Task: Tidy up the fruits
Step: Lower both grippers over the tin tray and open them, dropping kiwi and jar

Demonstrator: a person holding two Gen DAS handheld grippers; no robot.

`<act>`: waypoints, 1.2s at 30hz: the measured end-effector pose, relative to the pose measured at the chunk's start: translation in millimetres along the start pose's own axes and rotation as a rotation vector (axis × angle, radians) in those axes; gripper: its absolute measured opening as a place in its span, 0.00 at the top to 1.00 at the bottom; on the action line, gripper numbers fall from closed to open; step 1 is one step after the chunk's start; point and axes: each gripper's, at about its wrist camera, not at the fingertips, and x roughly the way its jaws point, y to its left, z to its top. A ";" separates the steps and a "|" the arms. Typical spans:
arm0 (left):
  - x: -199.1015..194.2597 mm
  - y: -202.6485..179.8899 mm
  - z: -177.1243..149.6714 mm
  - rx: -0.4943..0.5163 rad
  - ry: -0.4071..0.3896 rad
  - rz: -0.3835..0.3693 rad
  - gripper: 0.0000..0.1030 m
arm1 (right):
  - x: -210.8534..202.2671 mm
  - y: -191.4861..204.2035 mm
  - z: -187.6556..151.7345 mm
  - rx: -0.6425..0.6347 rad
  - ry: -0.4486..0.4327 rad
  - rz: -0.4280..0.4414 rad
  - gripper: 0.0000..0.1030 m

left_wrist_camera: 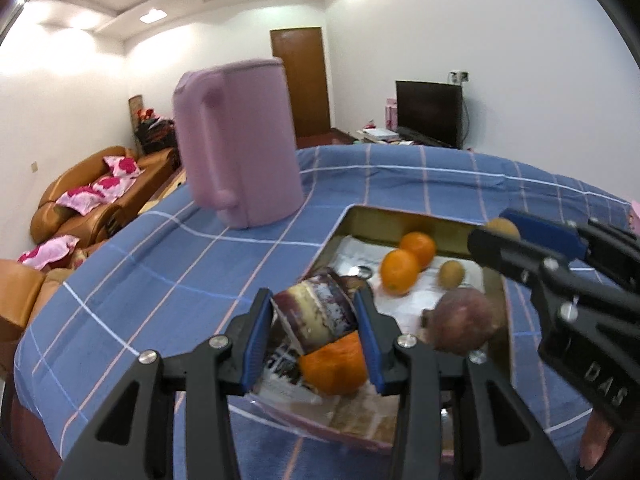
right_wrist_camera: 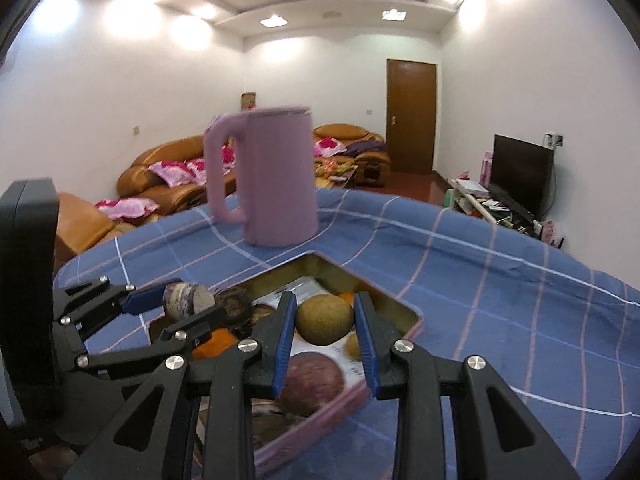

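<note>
My left gripper [left_wrist_camera: 316,320] is shut on a purple-and-white sugarcane piece [left_wrist_camera: 316,312] and holds it above the open metal tin [left_wrist_camera: 404,214]; it also shows at the left of the right wrist view [right_wrist_camera: 186,302]. My right gripper [right_wrist_camera: 325,328] is shut on a brown kiwi [right_wrist_camera: 324,319] over the tin [right_wrist_camera: 412,322]; it shows at the right of the left wrist view [left_wrist_camera: 502,228]. In the tin lie two oranges [left_wrist_camera: 400,271], a third orange [left_wrist_camera: 336,364] under the sugarcane, a small kiwi [left_wrist_camera: 451,274] and a reddish-purple round fruit [left_wrist_camera: 464,320].
A pink kettle [left_wrist_camera: 240,144] stands on the blue checked tablecloth [left_wrist_camera: 200,272] behind the tin. Sofas [left_wrist_camera: 92,196] lie beyond the table's left edge, a TV [left_wrist_camera: 430,112] and a door at the back.
</note>
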 end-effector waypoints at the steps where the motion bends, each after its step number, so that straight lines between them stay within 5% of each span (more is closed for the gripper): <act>1: 0.7 2.5 -0.8 -0.004 0.003 0.004 0.58 | 2.6 2.3 -0.4 -0.003 0.005 0.004 0.69; 36: -5.4 11.5 -11.3 -0.012 0.015 -0.018 0.57 | 29.1 18.6 -13.9 -0.041 0.129 0.057 0.68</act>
